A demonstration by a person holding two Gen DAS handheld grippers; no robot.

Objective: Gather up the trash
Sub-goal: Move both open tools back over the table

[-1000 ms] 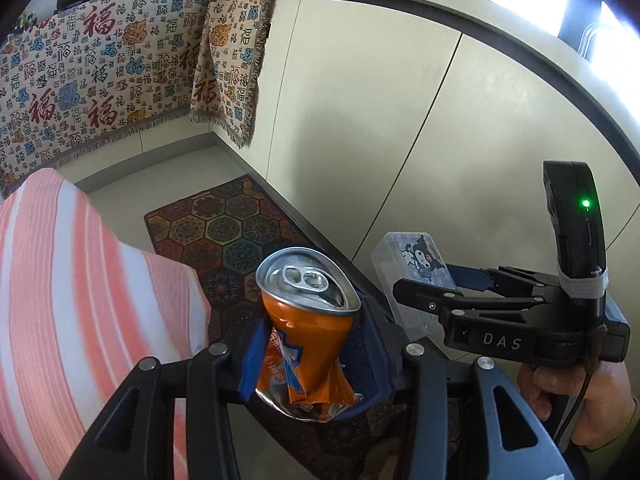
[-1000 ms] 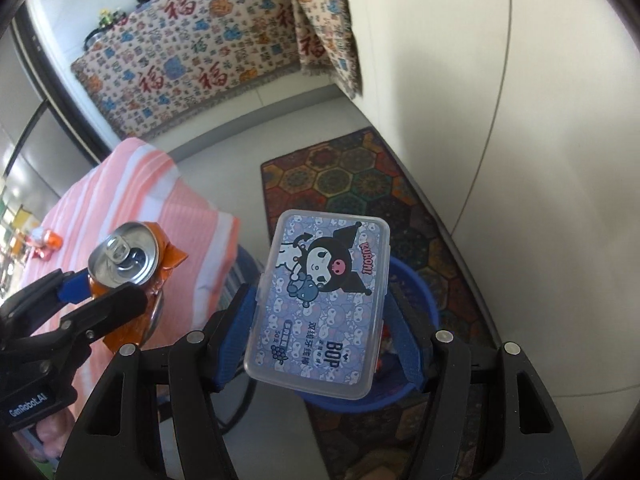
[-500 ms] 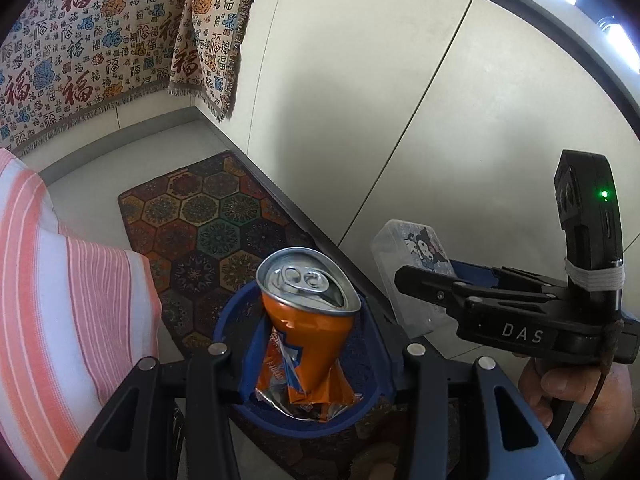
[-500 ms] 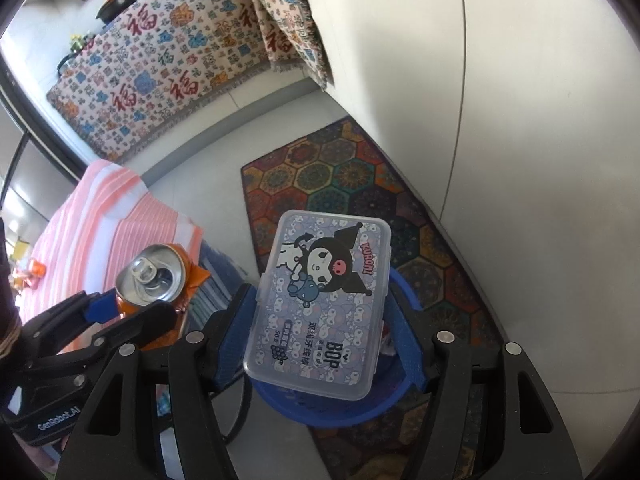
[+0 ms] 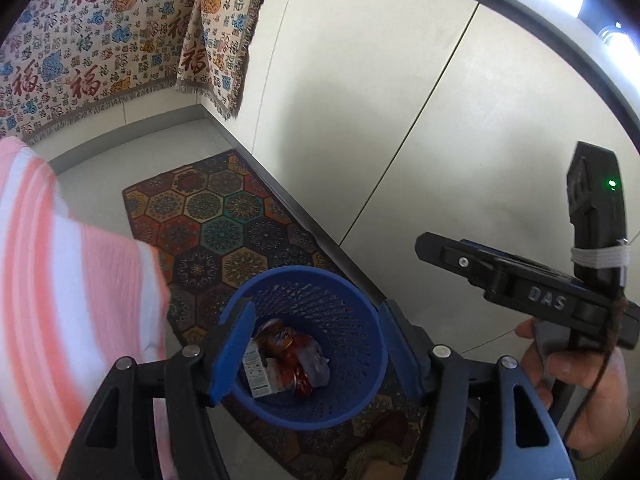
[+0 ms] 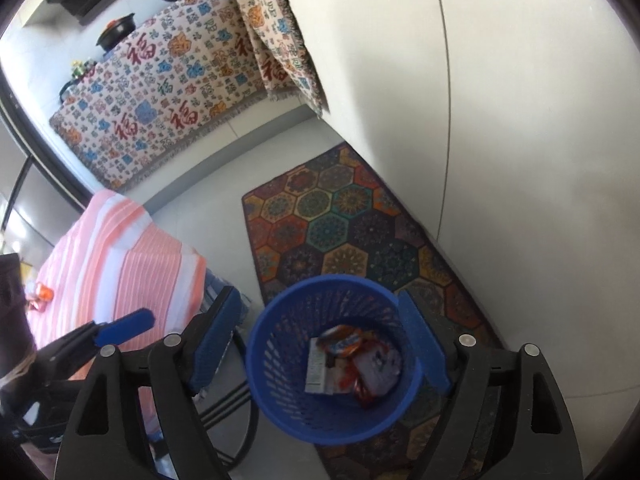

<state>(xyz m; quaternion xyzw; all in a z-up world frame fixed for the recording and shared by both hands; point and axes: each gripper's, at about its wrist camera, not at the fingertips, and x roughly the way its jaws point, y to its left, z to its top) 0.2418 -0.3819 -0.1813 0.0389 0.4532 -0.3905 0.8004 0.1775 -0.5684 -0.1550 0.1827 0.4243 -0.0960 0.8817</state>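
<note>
A blue mesh basket (image 5: 298, 274) (image 6: 276, 412) stands on the floor below both grippers. In it lie a crushed orange can (image 6: 345, 339), a clear plastic box with a cartoon print (image 6: 380, 364) and a white carton (image 5: 256, 372). My left gripper (image 5: 316, 308) hangs over the basket, its jaws opening with nothing between them. My right gripper (image 6: 318, 294) is above the basket too, jaws opening and empty. Its black body (image 5: 532, 292) shows at the right of the left wrist view, held by a hand (image 5: 580, 380).
A pink-and-white striped cloth (image 6: 120, 248) covers a table left of the basket. A hexagon-patterned rug (image 6: 340, 224) lies along white cabinet fronts (image 5: 380, 100). A printed cloth (image 6: 160, 92) hangs over the far counter, with pans on top.
The left gripper has let go of the orange can and the right gripper of the plastic box; both now lie in the basket. Both pairs of jaws have widened.
</note>
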